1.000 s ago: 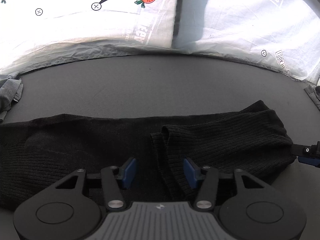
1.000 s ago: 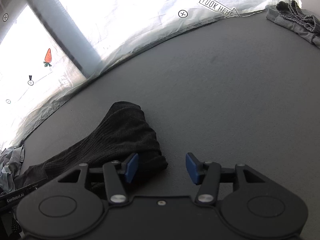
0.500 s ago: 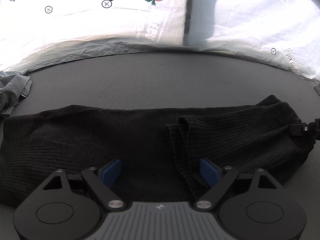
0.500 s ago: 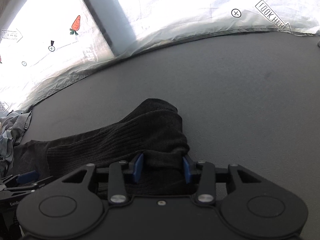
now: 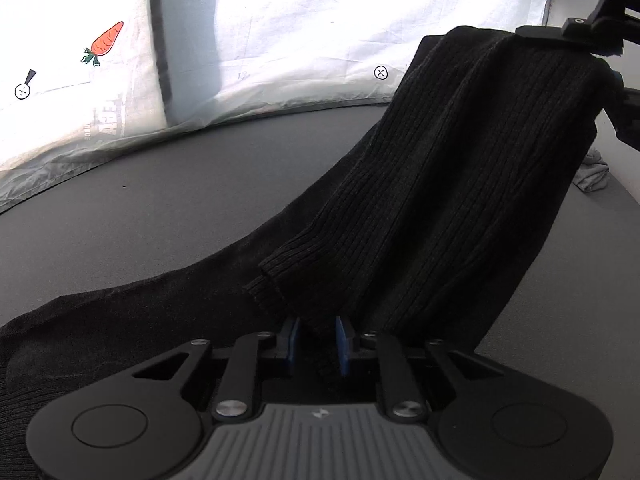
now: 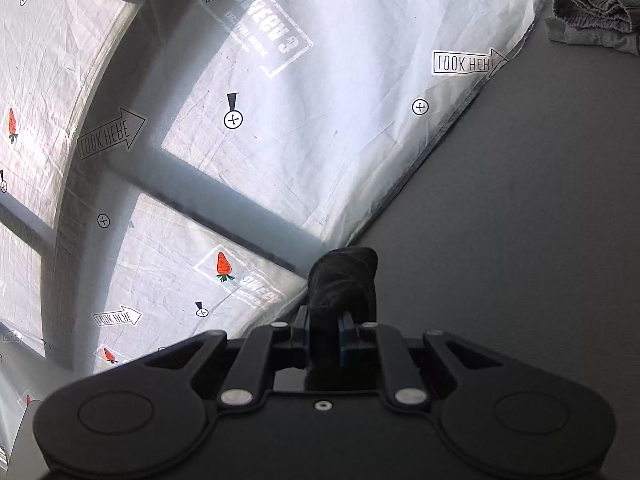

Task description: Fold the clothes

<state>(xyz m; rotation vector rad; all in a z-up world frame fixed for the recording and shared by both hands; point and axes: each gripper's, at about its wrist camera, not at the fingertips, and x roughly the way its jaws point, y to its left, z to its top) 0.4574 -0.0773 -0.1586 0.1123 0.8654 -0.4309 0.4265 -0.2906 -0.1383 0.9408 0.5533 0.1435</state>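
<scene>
Both claws just closed and clamp the black ribbed sweater (image 5: 460, 184): left gripper (image 5: 316, 340) near the cuff, right gripper (image 6: 325, 336) on a bunched end, its lower part hidden.

data-collection setup: printed marker sheet (image 6: 360, 80)

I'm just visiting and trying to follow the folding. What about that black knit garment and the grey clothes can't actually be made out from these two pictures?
- Black knit garment, left wrist view: its near end is hidden under the left gripper; its left part is cut off by the frame.
- Same garment, right wrist view: only a bunched tuft shows above the right gripper.
- Grey clothes: crumpled, cut off at the edge; type unclear.
</scene>
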